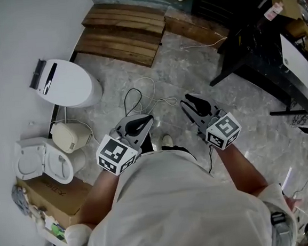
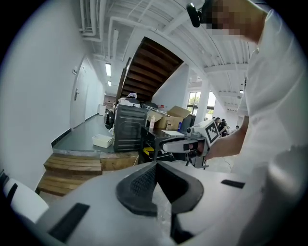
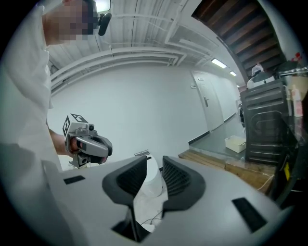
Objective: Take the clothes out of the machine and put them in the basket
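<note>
Grey veined floor (image 1: 192, 73) fills my head view, and I'm holding both grippers out in front of my torso, well above it and apart from each other. My left gripper (image 1: 145, 119) has its fingers pressed together at the tips with nothing between them. My right gripper (image 1: 186, 98) has its fingers a narrow slit apart and is also empty; through that slit I see only a white domed appliance (image 1: 67, 83) on the floor by the wall. The dark grey machine (image 2: 129, 129) stands well away from me, on the raised floor past the wooden steps (image 1: 122, 31), with a shallow white tub (image 2: 102, 140) just beside it. I can't tell from here whether its door is open. A cardboard box (image 1: 53, 195) lies low on my left and a black table (image 1: 265, 46) stands on my right.
</note>
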{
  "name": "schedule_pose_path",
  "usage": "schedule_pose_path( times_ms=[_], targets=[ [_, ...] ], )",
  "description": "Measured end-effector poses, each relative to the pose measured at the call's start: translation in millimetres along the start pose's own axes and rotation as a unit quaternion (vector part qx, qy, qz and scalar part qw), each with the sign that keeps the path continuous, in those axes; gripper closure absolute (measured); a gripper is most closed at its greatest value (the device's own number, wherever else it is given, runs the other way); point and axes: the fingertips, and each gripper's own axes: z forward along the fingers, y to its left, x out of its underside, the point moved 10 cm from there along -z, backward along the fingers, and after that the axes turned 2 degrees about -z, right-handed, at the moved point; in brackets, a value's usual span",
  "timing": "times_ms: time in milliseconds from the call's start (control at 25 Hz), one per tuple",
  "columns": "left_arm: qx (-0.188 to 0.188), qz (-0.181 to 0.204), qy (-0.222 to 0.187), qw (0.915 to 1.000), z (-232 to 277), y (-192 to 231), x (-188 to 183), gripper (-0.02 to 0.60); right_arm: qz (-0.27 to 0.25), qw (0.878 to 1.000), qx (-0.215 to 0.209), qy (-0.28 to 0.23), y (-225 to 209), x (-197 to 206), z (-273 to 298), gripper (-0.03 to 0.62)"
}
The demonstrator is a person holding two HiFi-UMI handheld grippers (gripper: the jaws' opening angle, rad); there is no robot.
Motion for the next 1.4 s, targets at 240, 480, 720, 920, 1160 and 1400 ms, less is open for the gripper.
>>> schedule_pose_path(
  times_ms=[240, 480, 720, 920, 1160, 1400],
  targets=[
    [0.008, 0.000, -0.006, 1.0000, 14.2, 58.5, -11.4, 0.583, 0.008, 1.000, 0.028, 0.002, -28.8, -3.3, 42.4, 0.479],
    [0.024, -0.021, -0.018, 0.9993, 34.7, 170.7, -32.9, 0.583, 0.011, 0.998, 0.063, 0.020, -77.6, -25.7, 129.1, 0.443],
    [0.047, -0.024, -0.023, 0.9983, 39.9, 302.3, -73.3, 0.583, 0.008, 0.996, 0.086, 0.025, -123.7, -71.8, 246.0, 0.444],
    [0.054, -0.003, -0.023, 0.9983, 43.9, 394.0, -108.7, 0.583, -0.005, 0.995, 0.097, 0.019, -153.3, -107.6, 325.0, 0.444],
    [0.035, -0.024, -0.044, 0.9981, 58.0, 459.1, -134.0, 0.583, -0.002, 0.993, 0.114, 0.037, -196.3, -130.5, 381.8, 0.444],
    [0.032, -0.027, -0.035, 0.9985, 102.9, 531.0, -158.3, 0.583, 0.012, 0.992, 0.120, 0.042, -272.1, -141.1, 441.7, 0.444]
  ],
)
